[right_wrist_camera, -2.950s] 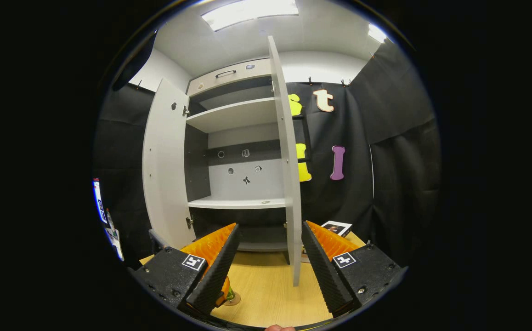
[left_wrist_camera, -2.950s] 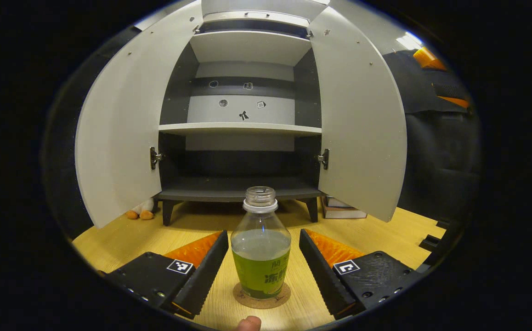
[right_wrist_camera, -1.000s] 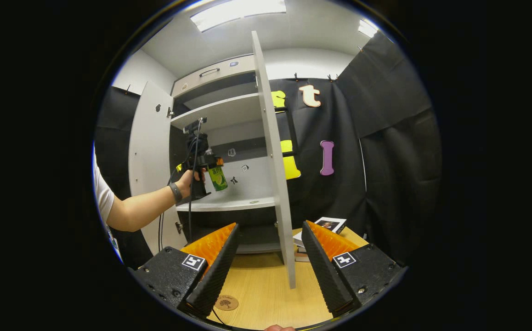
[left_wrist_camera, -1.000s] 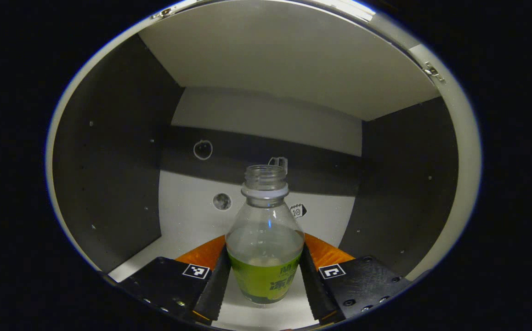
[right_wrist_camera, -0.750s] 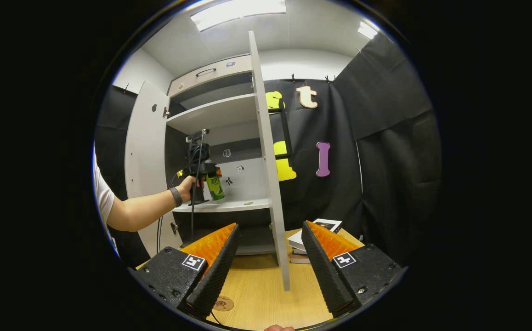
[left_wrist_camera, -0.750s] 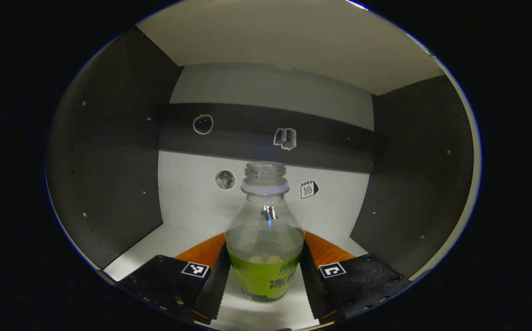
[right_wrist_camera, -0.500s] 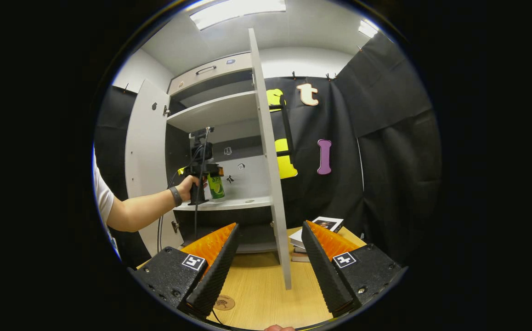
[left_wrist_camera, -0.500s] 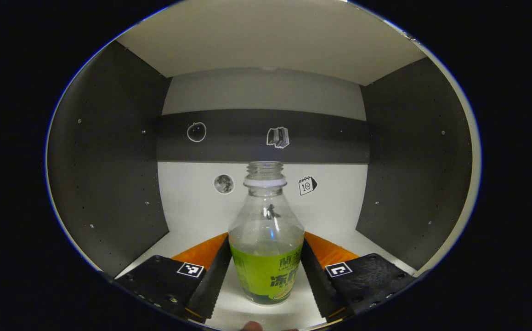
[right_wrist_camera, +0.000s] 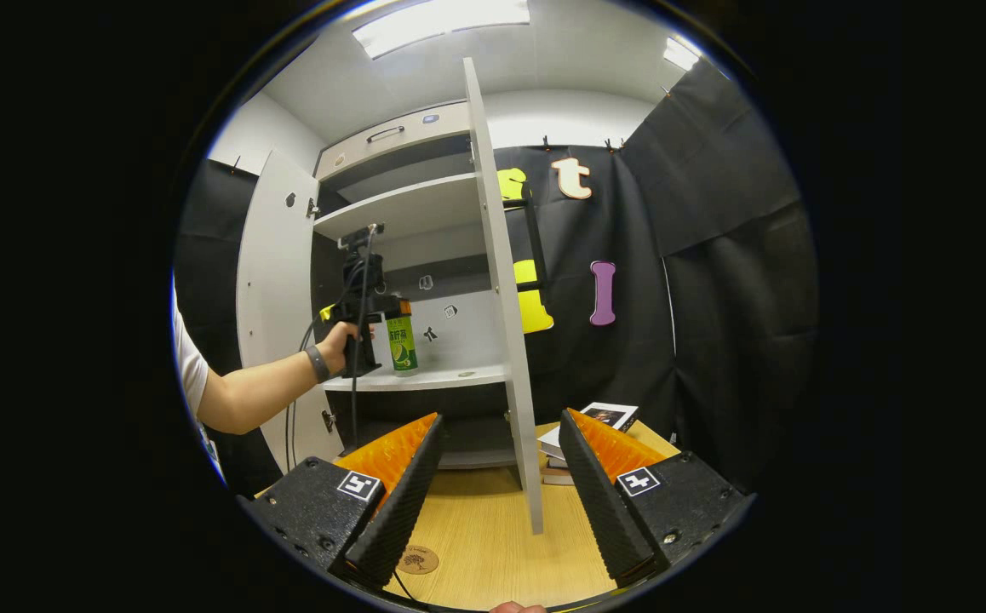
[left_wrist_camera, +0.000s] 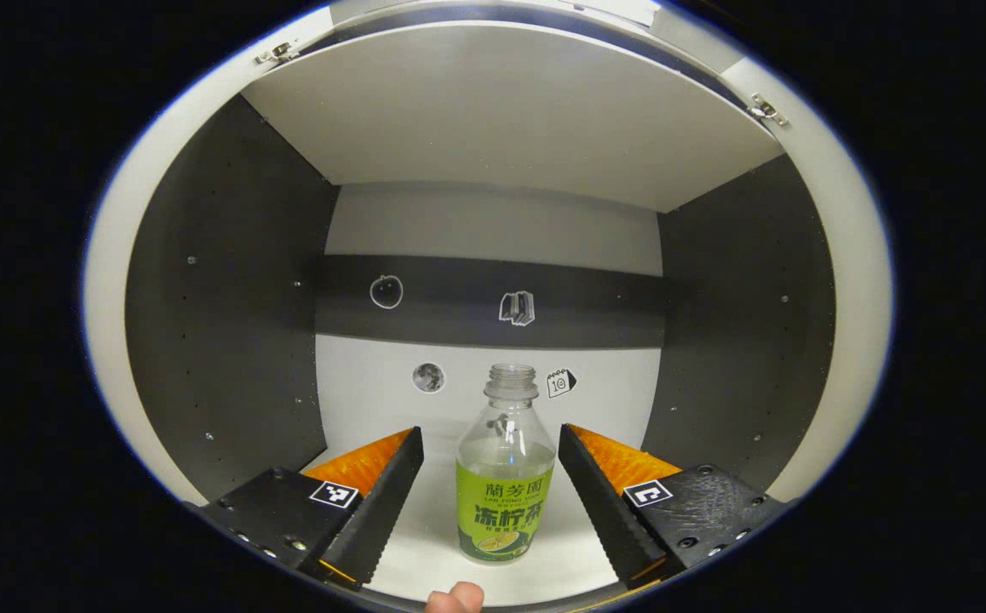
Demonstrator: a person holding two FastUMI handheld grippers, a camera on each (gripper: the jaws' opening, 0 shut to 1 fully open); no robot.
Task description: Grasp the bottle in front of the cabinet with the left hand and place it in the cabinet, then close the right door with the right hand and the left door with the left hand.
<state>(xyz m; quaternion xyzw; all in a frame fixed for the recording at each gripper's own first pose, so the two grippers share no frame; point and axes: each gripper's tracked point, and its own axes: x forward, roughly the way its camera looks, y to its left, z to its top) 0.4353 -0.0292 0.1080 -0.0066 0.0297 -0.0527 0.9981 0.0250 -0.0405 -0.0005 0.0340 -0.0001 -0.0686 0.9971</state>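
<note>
An uncapped clear bottle (left_wrist_camera: pixel 506 477) with a green label stands upright on the cabinet's white middle shelf (left_wrist_camera: pixel 425 549). My left gripper (left_wrist_camera: pixel 493 502) is open, its fingers either side of the bottle and clear of it. In the right gripper view the same bottle (right_wrist_camera: pixel 401 340) stands on the shelf (right_wrist_camera: pixel 442 376), with the left gripper (right_wrist_camera: pixel 378 311) just left of it, held by a person's hand (right_wrist_camera: pixel 341 345). My right gripper (right_wrist_camera: pixel 497 494) is open and empty, low over the wooden table, facing the edge of the open right door (right_wrist_camera: pixel 501 298). The left door (right_wrist_camera: pixel 276 298) stands open too.
A round cork coaster (right_wrist_camera: pixel 417 559) lies on the wooden table (right_wrist_camera: pixel 493 545) in front of the cabinet. Stacked books (right_wrist_camera: pixel 595 426) lie on the table right of the right door. Small stickers (left_wrist_camera: pixel 517 308) mark the cabinet's back wall. A cable hangs from the left gripper.
The left gripper set the bottle on the middle shelf, opened its fingers and drew back a little. The right gripper has barely moved.
</note>
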